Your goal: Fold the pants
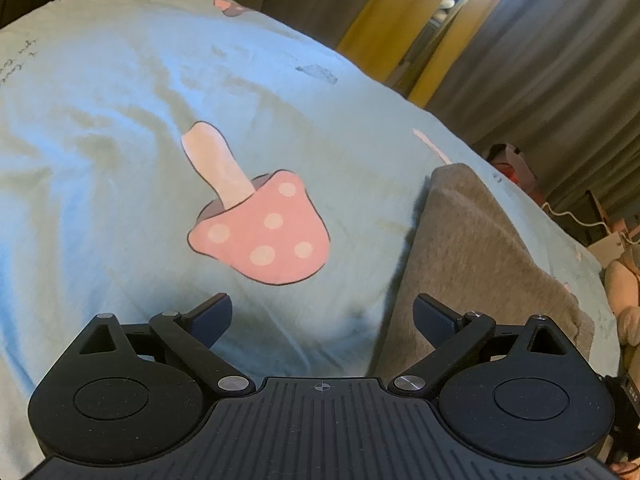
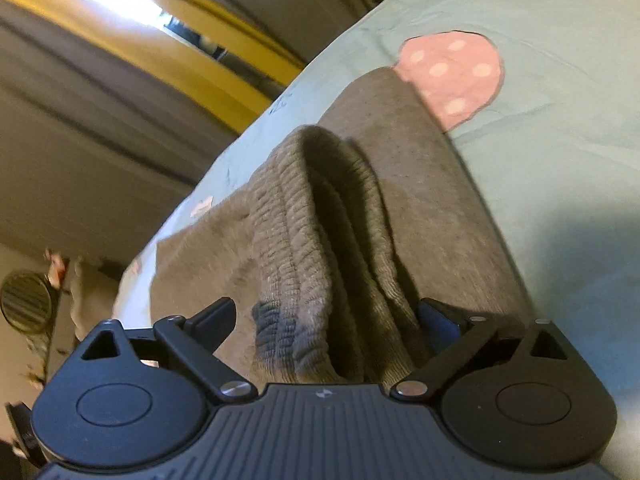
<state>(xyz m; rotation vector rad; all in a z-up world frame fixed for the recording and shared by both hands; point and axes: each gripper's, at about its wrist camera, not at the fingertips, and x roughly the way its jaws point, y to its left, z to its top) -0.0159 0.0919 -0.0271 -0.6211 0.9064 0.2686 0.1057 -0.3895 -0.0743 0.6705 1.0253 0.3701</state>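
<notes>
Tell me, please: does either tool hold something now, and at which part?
Nothing is held. The left tool is open above the sheet; the right tool is open, with the pants' waistband loose between its fingers.

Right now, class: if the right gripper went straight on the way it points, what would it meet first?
Most likely the grey pants: their ribbed waistband already sits between the open right gripper jaws, on the bedsheet. Depth is hard to judge.

Grey-brown pants (image 2: pixel 400 200) with a ribbed waistband (image 2: pixel 296 248) lie on a pale blue bedsheet (image 1: pixel 100 200) printed with a pink, white-spotted mushroom (image 1: pixel 260 232). Curtains (image 1: pixel 552 60) are grey and yellow.
</notes>
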